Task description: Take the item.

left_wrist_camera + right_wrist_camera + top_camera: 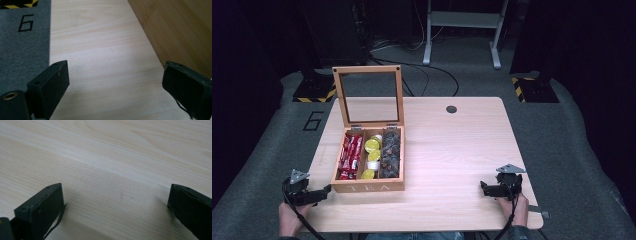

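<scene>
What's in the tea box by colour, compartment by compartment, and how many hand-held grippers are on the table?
Red packets, left compartment: 2
Yellow pods, middle compartment: 3
Dark pile, right compartment: count unclear
Hand-held grippers, left and right: 2
Total countable: 7

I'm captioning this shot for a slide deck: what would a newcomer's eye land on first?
The open wooden tea box at the table's left, its windowed lid standing upright, with red packets, yellow capsules and dark pieces in three compartments. Then the left gripper beside it and the right gripper at the table's right front, both open over bare wood.
</scene>
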Motion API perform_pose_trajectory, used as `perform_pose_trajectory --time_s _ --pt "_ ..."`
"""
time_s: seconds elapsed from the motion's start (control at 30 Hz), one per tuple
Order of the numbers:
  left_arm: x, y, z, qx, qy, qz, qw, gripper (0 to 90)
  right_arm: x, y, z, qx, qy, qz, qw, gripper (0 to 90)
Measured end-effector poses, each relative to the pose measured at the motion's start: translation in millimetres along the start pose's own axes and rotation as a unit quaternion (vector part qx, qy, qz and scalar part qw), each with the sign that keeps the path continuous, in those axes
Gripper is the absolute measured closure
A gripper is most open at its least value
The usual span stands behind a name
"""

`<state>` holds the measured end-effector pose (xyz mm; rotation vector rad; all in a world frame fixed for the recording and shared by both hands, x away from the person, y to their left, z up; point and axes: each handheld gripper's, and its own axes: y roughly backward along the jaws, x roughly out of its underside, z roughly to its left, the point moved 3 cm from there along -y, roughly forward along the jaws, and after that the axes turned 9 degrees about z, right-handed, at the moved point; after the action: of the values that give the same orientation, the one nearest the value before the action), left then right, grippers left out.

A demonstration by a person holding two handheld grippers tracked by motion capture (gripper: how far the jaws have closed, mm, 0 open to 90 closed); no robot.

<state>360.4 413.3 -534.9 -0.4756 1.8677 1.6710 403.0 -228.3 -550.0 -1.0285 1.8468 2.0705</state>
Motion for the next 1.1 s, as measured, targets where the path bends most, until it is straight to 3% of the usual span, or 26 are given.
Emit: perform_pose_trajectory --time_s 0.27,0.43,0.77,1.1 --pt "-12.7 14.4 2.1 -0.006 0.001 -0.004 1.0 7.5 -0.4 -0.2 1.5 0.002 -0.006 -0.003 1.0 0.0" --pt "-22.8 23.5 0.3 -0.008 0.0 -0.021 0.9998 6.6 -0.4 -0.2 0.8 0.0 -0.005 -0.001 1.0 0.0" --pt "-54.5 37.7 -16.3 0.0 -0.033 -0.038 0.9987 5.2 -0.3 -0.4 1.0 0.001 -0.006 -0.003 1.0 0.0" --pt "-76.5 35.3 -36.1 0.009 -0.06 -0.042 0.9973 4.3 0.0 -0.1 0.5 0.0 -0.002 -0.002 1.0 0.0"
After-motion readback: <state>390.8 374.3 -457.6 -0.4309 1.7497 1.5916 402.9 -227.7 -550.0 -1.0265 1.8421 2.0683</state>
